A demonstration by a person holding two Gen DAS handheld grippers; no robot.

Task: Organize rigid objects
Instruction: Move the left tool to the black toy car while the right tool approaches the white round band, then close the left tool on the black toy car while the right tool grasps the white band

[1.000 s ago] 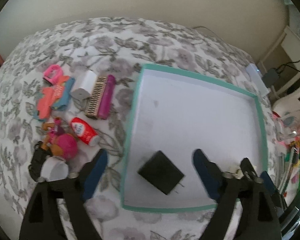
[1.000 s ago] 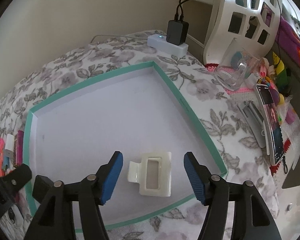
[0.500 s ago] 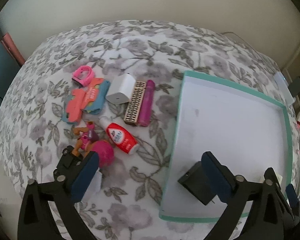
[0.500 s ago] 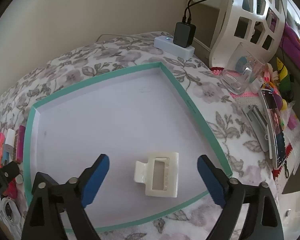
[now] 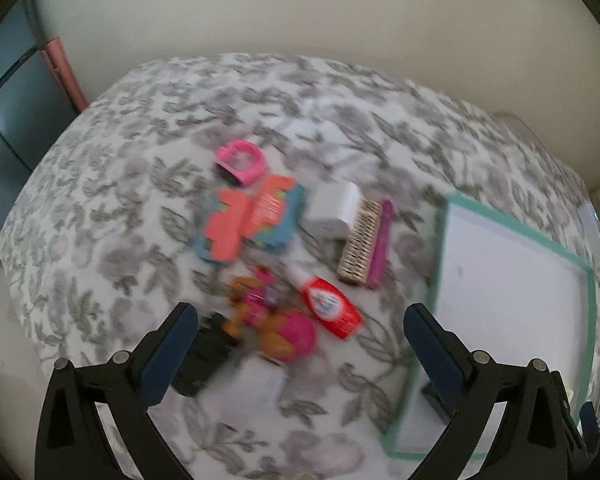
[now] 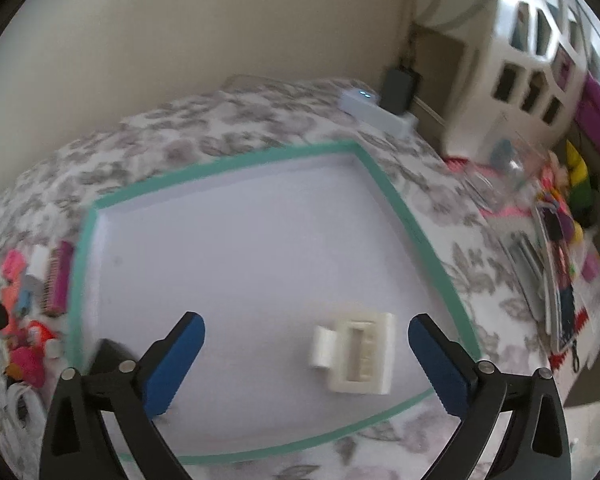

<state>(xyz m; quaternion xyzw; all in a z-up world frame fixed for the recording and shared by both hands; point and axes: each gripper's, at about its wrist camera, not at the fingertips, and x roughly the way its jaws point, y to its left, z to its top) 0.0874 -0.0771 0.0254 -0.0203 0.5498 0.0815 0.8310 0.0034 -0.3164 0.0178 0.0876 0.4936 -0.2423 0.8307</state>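
A teal-rimmed white tray (image 6: 412, 224) lies on the floral bedspread and holds a cream hair clip (image 6: 358, 354) and a black charger (image 6: 108, 354). My right gripper (image 6: 306, 360) is open and empty above the tray's near side, with the clip between its fingers' line. My left gripper (image 5: 300, 352) is open and empty over a pile left of the tray (image 5: 444, 248): a pink-haired doll (image 5: 284, 328), a red-and-white bottle (image 5: 332, 306), a black object (image 5: 204, 360), a tan comb (image 5: 360, 240), a magenta tube (image 5: 380, 244), a white charger (image 5: 334, 210), an orange-and-blue card (image 5: 252, 220) and a pink ring (image 5: 242, 160).
A white power strip (image 6: 376, 110) with a black adapter (image 6: 398, 86) sits at the bed's far corner. A white cut-out chair (image 6: 532, 60), a clear cup (image 6: 508, 164), a phone (image 6: 560, 280) and toys crowd the right side. A dark cabinet (image 5: 8, 128) stands at the left.
My left gripper has swung left from over the tray to over the pile of small objects. My right gripper has opened wider and shifted left, so the clip now lies toward its right finger.
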